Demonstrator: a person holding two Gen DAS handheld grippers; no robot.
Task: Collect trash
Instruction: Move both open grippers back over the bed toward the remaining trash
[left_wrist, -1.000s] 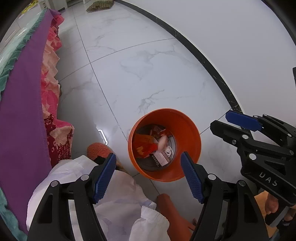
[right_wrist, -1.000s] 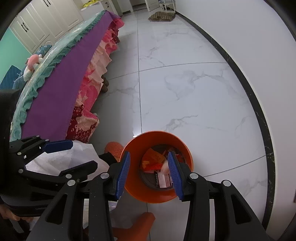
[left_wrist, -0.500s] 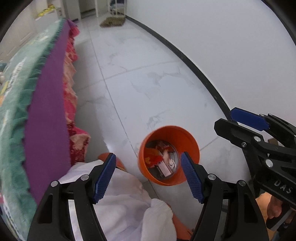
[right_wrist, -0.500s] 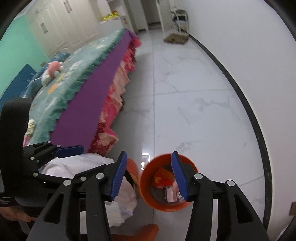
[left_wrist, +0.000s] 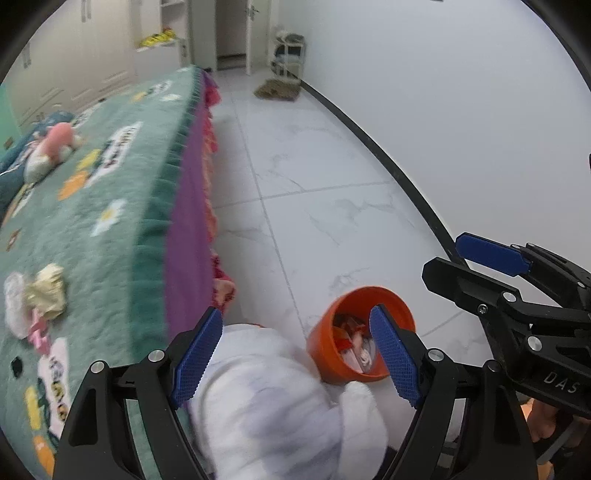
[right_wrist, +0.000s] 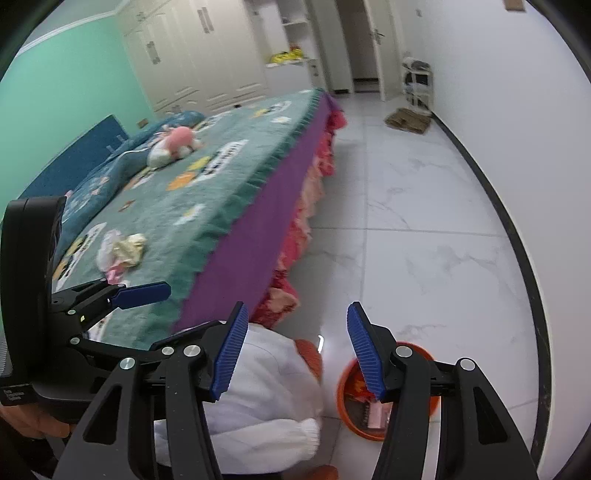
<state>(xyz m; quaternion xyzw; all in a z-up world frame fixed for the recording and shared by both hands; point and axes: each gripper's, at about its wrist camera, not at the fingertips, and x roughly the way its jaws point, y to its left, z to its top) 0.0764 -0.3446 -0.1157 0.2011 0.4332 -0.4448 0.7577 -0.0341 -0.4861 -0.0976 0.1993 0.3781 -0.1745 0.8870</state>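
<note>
Bedroom: white marble-tiled floor (left_wrist: 332, 206), white wall with a black skirting line, mint-green wall behind a bed with a teal patterned bedspread (right_wrist: 207, 192) and a purple-and-pink skirt.

Task status, as a judgement: partly done. The round orange plastic bin (left_wrist: 328, 354) stands on the floor near the bed's corner, beside your white-trousered knee, and holds several wrappers and scraps. What is left lies on the bedspread: a crumpled cream-and-white wad of paper trash (right_wrist: 127, 245) with a small pink scrap (right_wrist: 114, 273) just beside it. Both sit well apart from the bin.

Your left hand-held gripper (left_wrist: 295, 358) has its blue pads wide apart, nothing between them. Your right hand-held gripper (right_wrist: 293, 352) is likewise spread and empty.

View differences: the left wrist view looks down into the bin and shows its contents, and catches the right hand-held gripper from the side at the frame's right edge. The right wrist view shows only part of the bin behind its own finger, but gives more of the room: white wardrobes, the dark blue headboard, and a pink plush toy (right_wrist: 173, 144) further up the bed. Both views carry the paper wad; it is blurred in the left one.
</note>
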